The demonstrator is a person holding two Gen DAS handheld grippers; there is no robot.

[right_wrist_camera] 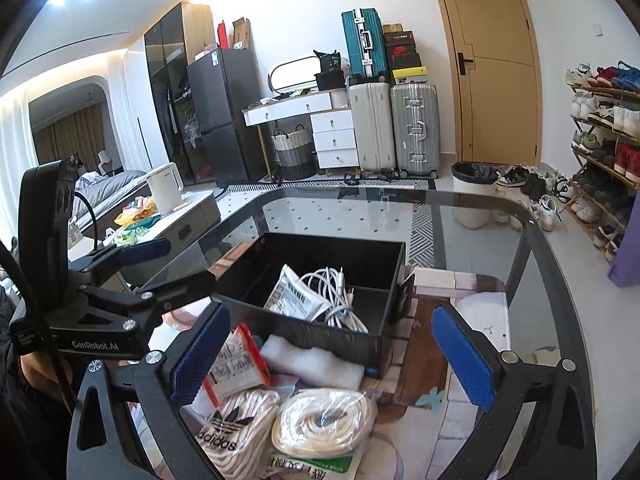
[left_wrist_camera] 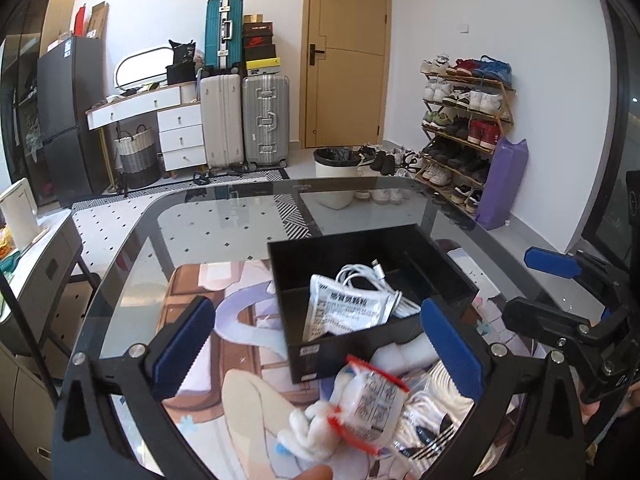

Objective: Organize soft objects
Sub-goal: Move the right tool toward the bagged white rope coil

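Note:
A black divided box (left_wrist_camera: 316, 354) (right_wrist_camera: 308, 338) sits on the glass table and holds a silver sachet (left_wrist_camera: 346, 310) (right_wrist_camera: 298, 298) and a coiled white cable (left_wrist_camera: 370, 276) (right_wrist_camera: 340, 292). In front of it lie a red-edged white packet (left_wrist_camera: 374, 398) (right_wrist_camera: 236, 362), a white foam block (right_wrist_camera: 316, 360), a coil of white rope in plastic (right_wrist_camera: 326, 422) and a bagged Adidas item (right_wrist_camera: 236, 432). My left gripper (left_wrist_camera: 316, 350) is open above the packet. My right gripper (right_wrist_camera: 330, 360) is open above the pile.
A printed mat (left_wrist_camera: 200, 320) covers the near part of the glass table (left_wrist_camera: 224, 216). A white tissue pack (right_wrist_camera: 484, 316) lies right of the box. A side table with a kettle (right_wrist_camera: 166, 190) stands to the left. Suitcases, a bin and a shoe rack stand beyond.

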